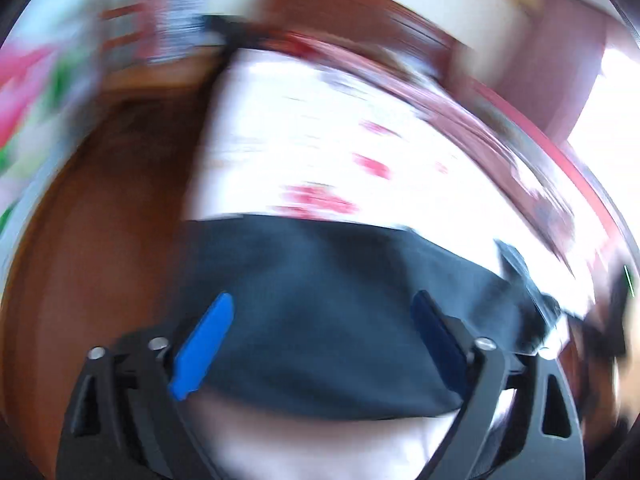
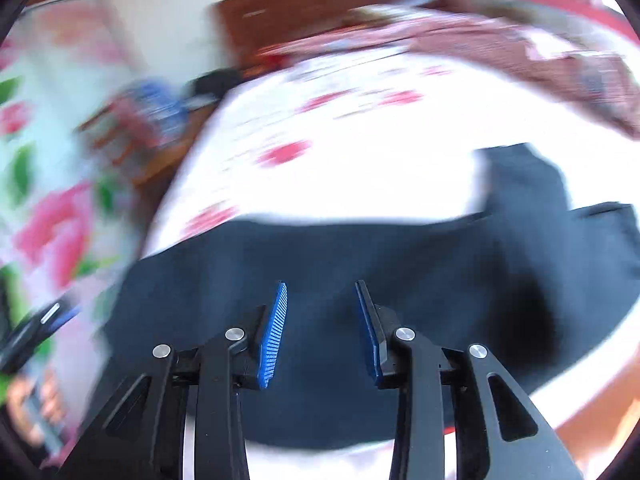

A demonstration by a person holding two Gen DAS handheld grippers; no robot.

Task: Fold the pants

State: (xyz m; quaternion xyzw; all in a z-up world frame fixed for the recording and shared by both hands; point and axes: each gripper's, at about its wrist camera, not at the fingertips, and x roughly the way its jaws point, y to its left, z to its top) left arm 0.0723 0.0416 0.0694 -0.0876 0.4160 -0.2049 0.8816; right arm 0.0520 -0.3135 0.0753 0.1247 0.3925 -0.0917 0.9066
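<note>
Dark navy pants (image 1: 320, 320) lie on a white bed sheet with red flowers (image 1: 360, 140). In the left wrist view they form a wide folded band under my left gripper (image 1: 322, 300), which is open wide, its blue pads hovering over the cloth and holding nothing. In the right wrist view the pants (image 2: 400, 264) spread across the sheet (image 2: 380, 160), with a part reaching up at the right (image 2: 524, 184). My right gripper (image 2: 322, 286) is open, its pads above the cloth and empty. Both views are motion-blurred.
A brown wooden floor (image 1: 112, 220) lies left of the bed. A dark wooden headboard (image 2: 312, 12) and a reddish patterned blanket (image 2: 560, 60) are at the far side. A floral curtain or cloth (image 2: 48, 200) hangs at the left.
</note>
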